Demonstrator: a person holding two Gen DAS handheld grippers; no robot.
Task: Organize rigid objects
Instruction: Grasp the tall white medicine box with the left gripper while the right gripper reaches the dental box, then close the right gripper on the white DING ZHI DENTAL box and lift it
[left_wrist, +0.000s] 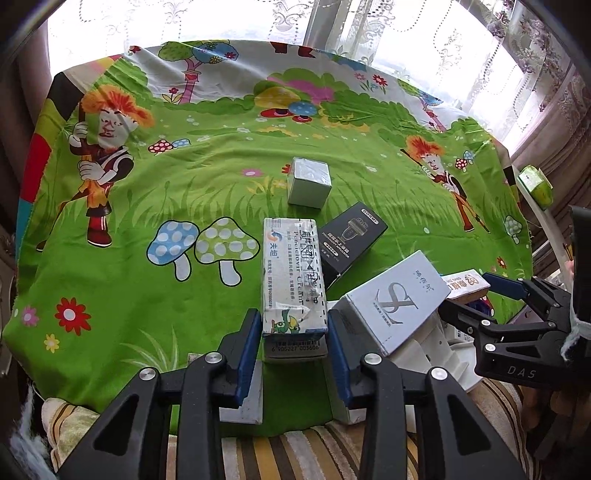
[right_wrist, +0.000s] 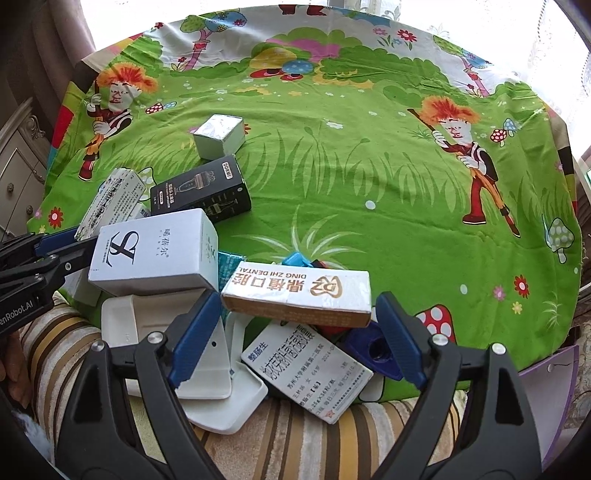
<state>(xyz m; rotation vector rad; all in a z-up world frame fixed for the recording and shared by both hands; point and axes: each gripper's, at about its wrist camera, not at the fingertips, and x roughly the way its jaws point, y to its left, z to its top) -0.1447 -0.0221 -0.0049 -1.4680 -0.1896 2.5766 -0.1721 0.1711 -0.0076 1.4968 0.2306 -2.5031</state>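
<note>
My left gripper is shut on the near end of a long white cream box, which points away over the green cloth. The same box shows at the left in the right wrist view, with the left gripper on it. My right gripper stands open, its blue fingers on either side of a white and tan dental box that lies crosswise on a pile. I see no pad pressing on it. A white box with an X logo leans between the two grippers.
A black DORMI box and a small silver-white cube box lie farther out on the cartoon tablecloth. Under the dental box lie white trays, a labelled medicine box and a blue part. A striped cushion lines the near edge.
</note>
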